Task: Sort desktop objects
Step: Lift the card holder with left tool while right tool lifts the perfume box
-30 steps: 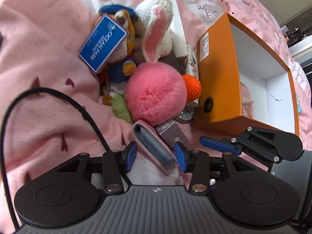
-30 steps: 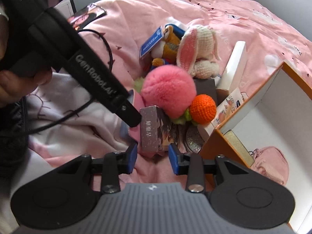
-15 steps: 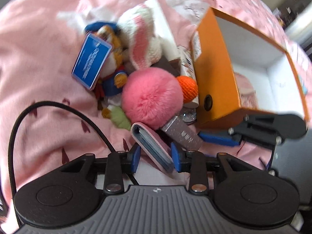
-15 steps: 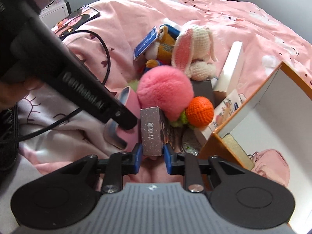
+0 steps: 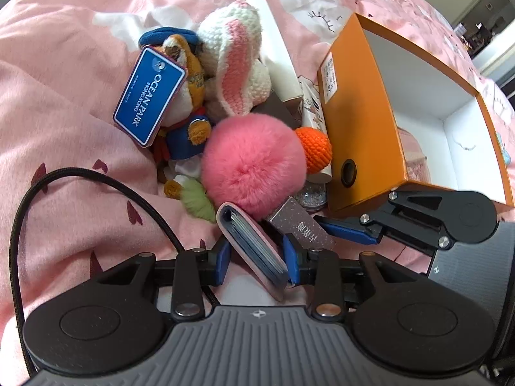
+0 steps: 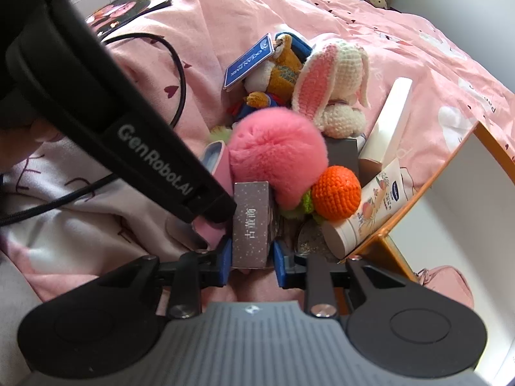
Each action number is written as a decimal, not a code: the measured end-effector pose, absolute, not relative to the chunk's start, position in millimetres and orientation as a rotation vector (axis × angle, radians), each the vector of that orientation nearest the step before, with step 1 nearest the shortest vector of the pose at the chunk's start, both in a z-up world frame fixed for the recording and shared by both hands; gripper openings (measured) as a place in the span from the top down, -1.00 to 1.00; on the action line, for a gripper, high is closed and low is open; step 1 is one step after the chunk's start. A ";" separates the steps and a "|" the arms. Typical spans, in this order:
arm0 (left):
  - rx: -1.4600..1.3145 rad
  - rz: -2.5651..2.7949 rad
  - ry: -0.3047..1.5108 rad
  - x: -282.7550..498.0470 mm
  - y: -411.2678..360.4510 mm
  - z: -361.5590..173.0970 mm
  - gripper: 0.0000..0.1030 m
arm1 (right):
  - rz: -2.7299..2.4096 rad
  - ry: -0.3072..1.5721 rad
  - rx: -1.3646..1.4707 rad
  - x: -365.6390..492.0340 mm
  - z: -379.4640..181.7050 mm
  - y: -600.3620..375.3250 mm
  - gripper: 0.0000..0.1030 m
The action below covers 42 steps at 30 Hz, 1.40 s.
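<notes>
1. Left wrist view: I work over a rumpled pink bedspread (image 5: 64, 74) printed with small dark hearts, and a black cable (image 5: 96, 177) loops across it. At the top right edge I see a doorway and pale furniture, too warped to name.
2. My left gripper (image 5: 257, 259) has just been closing, and its blue pads now sit against a pink card wallet (image 5: 251, 244) that stands on edge between them. The wallet's long axis runs from the fluffy pink pompom (image 5: 254, 164) down toward my palm, its open card side facing up.
3. An orange box (image 5: 360, 112) lies open just right of the pile, white inside.
4. Right wrist view: the same bedspread fills the frame, with a grey wall behind and a phone (image 6: 128, 4) lying at the top left.
5. My right gripper (image 6: 251, 259) holds a small speckled brown box (image 6: 251, 225). Its jaws closed in and have eased a little; the left pad touches, while the right pad's contact I cannot quite confirm. The box's long axis points straight away from me toward the pompom, printed face up.
6. My left gripper's black body crosses just left of that box.
</notes>
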<state>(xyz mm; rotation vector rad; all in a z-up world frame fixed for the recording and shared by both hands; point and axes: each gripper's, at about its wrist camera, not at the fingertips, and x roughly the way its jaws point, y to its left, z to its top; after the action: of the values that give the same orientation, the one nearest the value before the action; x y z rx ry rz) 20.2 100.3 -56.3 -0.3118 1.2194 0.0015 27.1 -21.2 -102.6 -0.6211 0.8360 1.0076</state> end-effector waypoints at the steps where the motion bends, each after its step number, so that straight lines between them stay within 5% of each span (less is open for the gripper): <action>1: -0.292 -0.003 1.223 19.8 97.9 -54.5 0.25 | 1.009 0.835 -0.617 26.9 -100.9 -22.4 0.44; 12: -0.081 -0.156 1.246 9.4 65.1 -28.1 0.37 | 1.030 0.913 -0.518 21.7 -62.2 -62.7 0.45; 26: -0.121 -0.070 1.234 11.5 54.6 -62.8 0.44 | 0.985 0.969 -0.527 36.0 -95.5 -46.3 0.49; 42: -0.089 -0.235 1.134 -7.8 47.5 4.6 0.63 | 1.090 0.937 -0.371 28.0 -35.6 -93.7 0.51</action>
<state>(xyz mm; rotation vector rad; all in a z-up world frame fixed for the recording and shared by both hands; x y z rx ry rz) -7.8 47.5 4.6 -0.0886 1.1339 -0.2354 28.0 -93.7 -35.6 -0.3706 0.9371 1.0905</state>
